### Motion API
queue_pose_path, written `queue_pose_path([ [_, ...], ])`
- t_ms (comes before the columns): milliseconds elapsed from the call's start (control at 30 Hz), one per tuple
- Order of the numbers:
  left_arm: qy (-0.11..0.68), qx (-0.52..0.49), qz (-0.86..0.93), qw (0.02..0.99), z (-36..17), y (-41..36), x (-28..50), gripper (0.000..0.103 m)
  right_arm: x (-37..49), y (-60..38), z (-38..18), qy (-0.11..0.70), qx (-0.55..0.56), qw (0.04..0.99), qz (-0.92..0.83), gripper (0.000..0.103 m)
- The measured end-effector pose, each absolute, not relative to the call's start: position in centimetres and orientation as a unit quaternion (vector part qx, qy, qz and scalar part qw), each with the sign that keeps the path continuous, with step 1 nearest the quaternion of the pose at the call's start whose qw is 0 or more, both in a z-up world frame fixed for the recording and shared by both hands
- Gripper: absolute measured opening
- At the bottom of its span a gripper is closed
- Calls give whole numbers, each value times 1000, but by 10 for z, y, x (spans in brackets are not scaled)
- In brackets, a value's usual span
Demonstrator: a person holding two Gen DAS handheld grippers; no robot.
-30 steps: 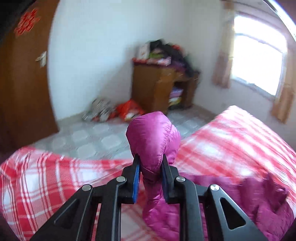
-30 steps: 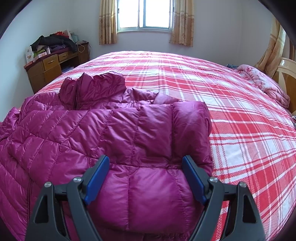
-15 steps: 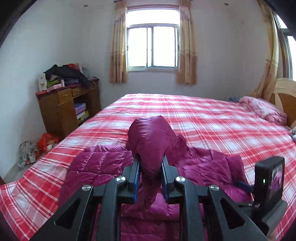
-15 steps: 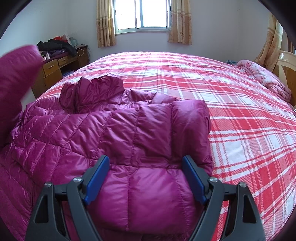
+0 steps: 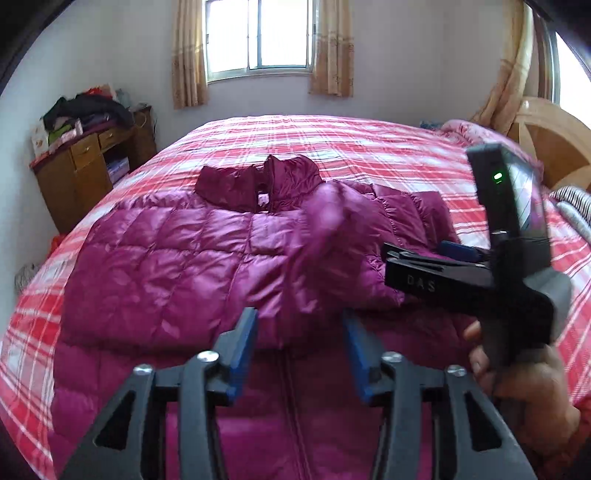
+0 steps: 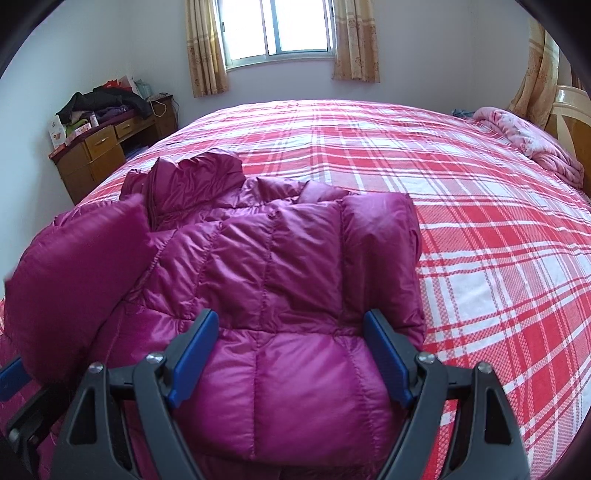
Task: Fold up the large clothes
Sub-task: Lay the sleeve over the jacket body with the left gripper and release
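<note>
So the shiny magenta quilted puffer jacket [image 5: 177, 258] is lying on the bed with the red-and-white plaid cover [image 6: 480, 229], collar pointing toward the window [image 5: 258, 33], zipper side up. One sleeve [image 5: 325, 236] is flopped across the chest and looks motion-blurred in the left wrist view. The left gripper [image 5: 299, 350] has its blue-padded jaws opening right now; the sleeve sits just past the tips, pads not pressing on it. The right gripper [image 6: 291, 354] hovers over the other folded-in sleeve [image 6: 314, 266] with jaws spread wide, nothing pinched between them. A hand [image 5: 524, 391] holding that right tool shows at the left view's edge. Over by the wall there's a brown wooden cabinet [image 6: 96, 155] piled with clothes.
</note>
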State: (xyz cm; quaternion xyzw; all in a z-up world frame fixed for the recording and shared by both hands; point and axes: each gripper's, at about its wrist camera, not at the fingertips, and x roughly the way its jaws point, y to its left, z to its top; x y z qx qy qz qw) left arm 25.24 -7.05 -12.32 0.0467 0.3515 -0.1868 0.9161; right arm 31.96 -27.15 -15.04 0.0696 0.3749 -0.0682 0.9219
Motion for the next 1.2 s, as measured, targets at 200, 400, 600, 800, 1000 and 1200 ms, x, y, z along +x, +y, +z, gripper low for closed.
queue_pose_path([
  [200, 329, 9, -147, 933, -110, -20, 214, 71, 308, -286, -137, 372, 122, 919, -46, 84],
  [400, 330, -2, -68, 942, -113, 23, 221, 72, 272, -280, -103, 319, 228, 920, 8, 85],
  [600, 357, -2, -16, 934, -115, 37, 237, 72, 310, -225, -125, 407, 169, 897, 26, 48],
  [800, 358, 14, 10, 934, -112, 43, 242, 72, 299, -199, -139, 432, 130, 892, 30, 23],
  [1000, 366, 1, 15, 930, -115, 49, 250, 72, 291, -209, -149, 440, 103, 891, 34, 26],
  [1200, 361, 9, 22, 932, -113, 60, 254, 72, 256, -227, -96, 342, 78, 936, -4, 44],
])
